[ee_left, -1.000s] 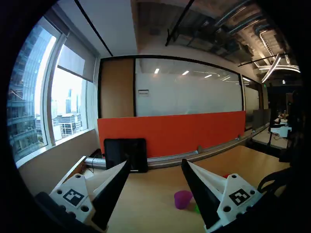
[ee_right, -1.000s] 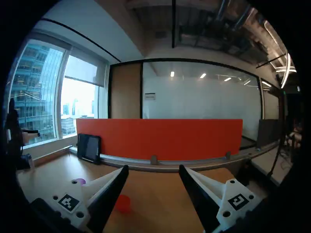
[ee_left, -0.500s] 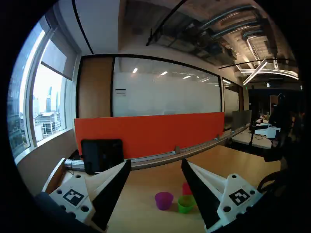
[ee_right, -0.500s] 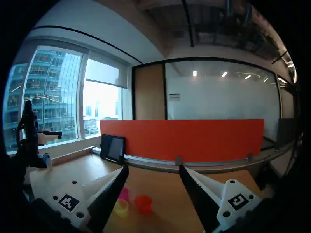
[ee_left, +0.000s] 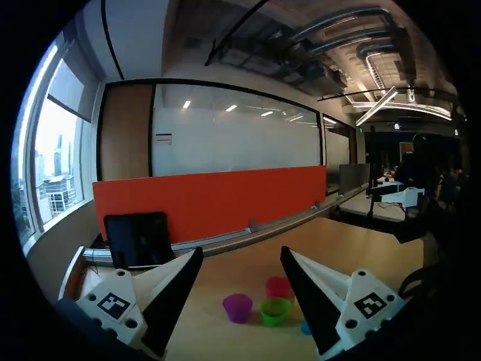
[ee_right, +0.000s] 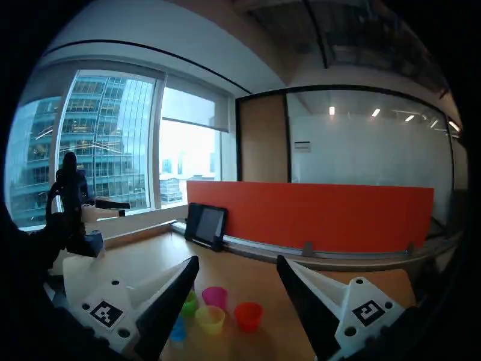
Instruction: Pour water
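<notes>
Several small plastic cups stand grouped on the wooden desk (ee_left: 337, 240). In the left gripper view a purple cup (ee_left: 237, 307), a green cup (ee_left: 275, 311) and a red cup (ee_left: 278, 287) sit low between the fingers of my left gripper (ee_left: 240, 249), which is open and holds nothing. In the right gripper view a magenta cup (ee_right: 214, 296), a yellow cup (ee_right: 210, 319), an orange-red cup (ee_right: 248, 316), a green cup (ee_right: 189, 302) and a blue cup (ee_right: 178, 330) lie below my right gripper (ee_right: 237, 259), also open and holding nothing. The left finger partly hides the green and blue ones.
An orange divider (ee_left: 210, 201) runs along the desk's far edge, with a dark tablet (ee_left: 137, 239) propped against it. Large windows (ee_right: 114, 156) fill the left wall. The other hand-held gripper (ee_right: 78, 210) shows at the far left in the right gripper view. More desks (ee_left: 391, 201) lie beyond.
The left gripper's view has swung right and the right gripper's view left. More cups have come into view between the fingers. Both grippers stay open.
</notes>
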The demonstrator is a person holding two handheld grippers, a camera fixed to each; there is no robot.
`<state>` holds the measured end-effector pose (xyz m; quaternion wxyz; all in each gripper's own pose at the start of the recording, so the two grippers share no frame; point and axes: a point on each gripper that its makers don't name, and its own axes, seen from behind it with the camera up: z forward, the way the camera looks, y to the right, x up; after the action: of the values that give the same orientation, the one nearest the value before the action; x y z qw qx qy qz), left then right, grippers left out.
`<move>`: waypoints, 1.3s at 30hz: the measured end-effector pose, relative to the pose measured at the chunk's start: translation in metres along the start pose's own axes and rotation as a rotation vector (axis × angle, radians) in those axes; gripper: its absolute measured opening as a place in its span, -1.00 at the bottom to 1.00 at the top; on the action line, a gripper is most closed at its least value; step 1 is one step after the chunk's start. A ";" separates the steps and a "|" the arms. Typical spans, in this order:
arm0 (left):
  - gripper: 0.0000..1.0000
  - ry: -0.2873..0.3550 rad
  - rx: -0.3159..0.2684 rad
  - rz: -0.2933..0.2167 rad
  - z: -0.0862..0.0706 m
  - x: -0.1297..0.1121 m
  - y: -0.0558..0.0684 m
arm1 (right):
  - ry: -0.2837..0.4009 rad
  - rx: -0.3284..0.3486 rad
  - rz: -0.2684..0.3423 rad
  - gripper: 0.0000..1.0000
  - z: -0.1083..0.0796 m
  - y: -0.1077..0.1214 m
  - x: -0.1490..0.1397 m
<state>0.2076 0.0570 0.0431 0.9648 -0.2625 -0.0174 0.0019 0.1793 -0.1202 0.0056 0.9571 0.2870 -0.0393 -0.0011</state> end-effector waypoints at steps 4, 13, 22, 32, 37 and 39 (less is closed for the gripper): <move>0.92 -0.024 -0.034 -0.004 0.004 -0.011 0.006 | -0.027 0.035 -0.004 1.00 0.001 -0.008 -0.005; 0.92 -0.074 -0.075 0.013 0.012 -0.034 0.010 | -0.069 0.080 -0.018 1.00 0.005 -0.016 -0.018; 0.92 -0.132 -0.112 0.035 0.019 -0.062 0.015 | -0.124 0.141 -0.049 1.00 0.006 -0.030 -0.041; 0.91 -0.174 -0.145 0.044 0.028 -0.086 0.021 | -0.172 0.193 -0.053 1.00 0.004 -0.040 -0.067; 0.92 -0.199 -0.158 0.038 0.032 -0.100 0.022 | -0.198 0.219 -0.056 1.00 0.004 -0.046 -0.081; 0.92 -0.211 -0.163 0.034 0.034 -0.106 0.022 | -0.208 0.228 -0.059 1.00 0.004 -0.048 -0.086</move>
<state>0.1005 0.0917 0.0576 0.9329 -0.3387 -0.1142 0.0444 0.0944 -0.1601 -0.0237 0.9085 0.3934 -0.1299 -0.0544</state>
